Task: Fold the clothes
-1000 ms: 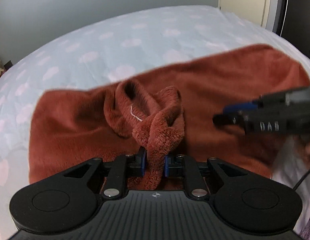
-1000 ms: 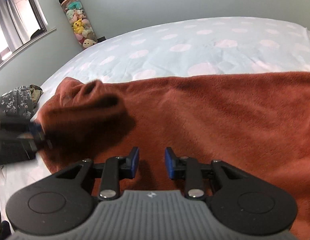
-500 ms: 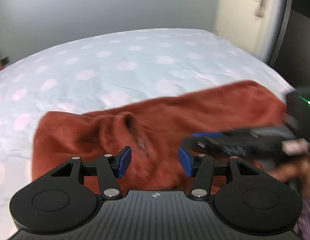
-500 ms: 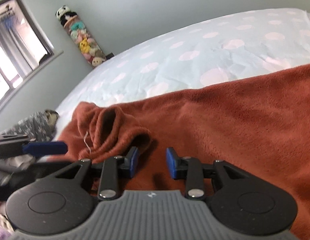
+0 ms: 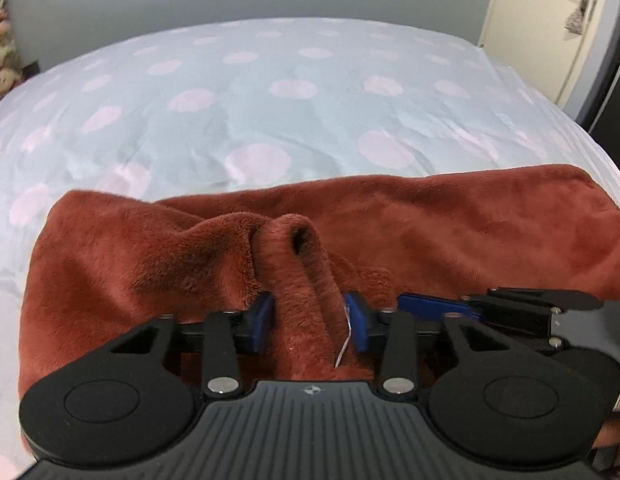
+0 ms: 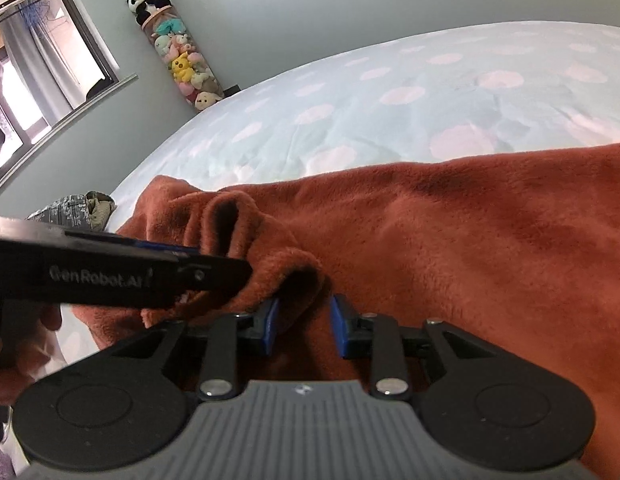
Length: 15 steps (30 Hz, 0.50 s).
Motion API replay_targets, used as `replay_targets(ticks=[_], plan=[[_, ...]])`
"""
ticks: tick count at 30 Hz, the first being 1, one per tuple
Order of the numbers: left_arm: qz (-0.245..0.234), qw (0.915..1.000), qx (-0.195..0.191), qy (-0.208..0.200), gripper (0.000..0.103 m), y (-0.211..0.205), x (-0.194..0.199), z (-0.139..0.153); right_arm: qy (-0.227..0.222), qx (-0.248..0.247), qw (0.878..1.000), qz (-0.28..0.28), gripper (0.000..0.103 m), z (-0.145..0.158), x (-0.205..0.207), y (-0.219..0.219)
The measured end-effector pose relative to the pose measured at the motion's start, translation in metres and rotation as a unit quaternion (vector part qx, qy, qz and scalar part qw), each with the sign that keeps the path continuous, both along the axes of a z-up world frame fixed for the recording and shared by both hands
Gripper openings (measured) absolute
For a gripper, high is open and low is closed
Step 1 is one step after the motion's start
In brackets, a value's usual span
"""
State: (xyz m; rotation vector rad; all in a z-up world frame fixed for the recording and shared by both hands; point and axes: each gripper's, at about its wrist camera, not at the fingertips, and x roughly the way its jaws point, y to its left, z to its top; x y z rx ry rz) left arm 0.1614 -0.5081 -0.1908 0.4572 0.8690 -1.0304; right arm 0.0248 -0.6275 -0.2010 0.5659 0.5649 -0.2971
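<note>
A rust-brown fleece garment (image 5: 450,232) lies across the near part of the bed; it also shows in the right wrist view (image 6: 470,248). Its sleeve or cuff (image 5: 306,292) is bunched up. My left gripper (image 5: 310,326) has this bunched fleece between its blue pads and looks closed on it. My right gripper (image 6: 304,326) is open, its left pad touching a fold of the same bunch (image 6: 286,272). The two grippers are side by side; the right one's finger (image 5: 450,308) shows in the left wrist view, and the left gripper's finger (image 6: 110,272) crosses the right wrist view.
The bed (image 5: 270,92) has a pale blue cover with pink dots. A door (image 5: 550,28) stands at the far right. A tube of plush toys (image 6: 178,56) and a window (image 6: 42,64) are at the far left. A dark patterned item (image 6: 70,210) lies beside the bed.
My left gripper let go of the bunched fleece, opened, then came down around it again. My right gripper moved left up to the same bunch, staying open.
</note>
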Motion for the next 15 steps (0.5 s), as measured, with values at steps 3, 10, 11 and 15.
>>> replay_targets(ticks=[3,10,11,15], plan=[[-0.026,0.9995,-0.018,-0.006,0.011,0.004,0.001,0.002,-0.014,0.013,1.000,0.007,0.008,-0.003,0.000,-0.006],[-0.097,0.9928,-0.069,0.014,0.010,0.033,-0.002,0.032,-0.030,0.007,1.000,0.001,0.002,0.000,0.000,-0.013],[-0.107,0.9917,-0.068,0.022,0.010,0.035,-0.002,0.033,-0.027,0.007,1.000,0.003,0.002,-0.002,0.002,-0.013],[-0.129,0.9895,-0.054,0.038,0.010,0.027,-0.005,0.022,-0.019,-0.005,1.000,0.018,0.002,-0.004,0.017,-0.017]])
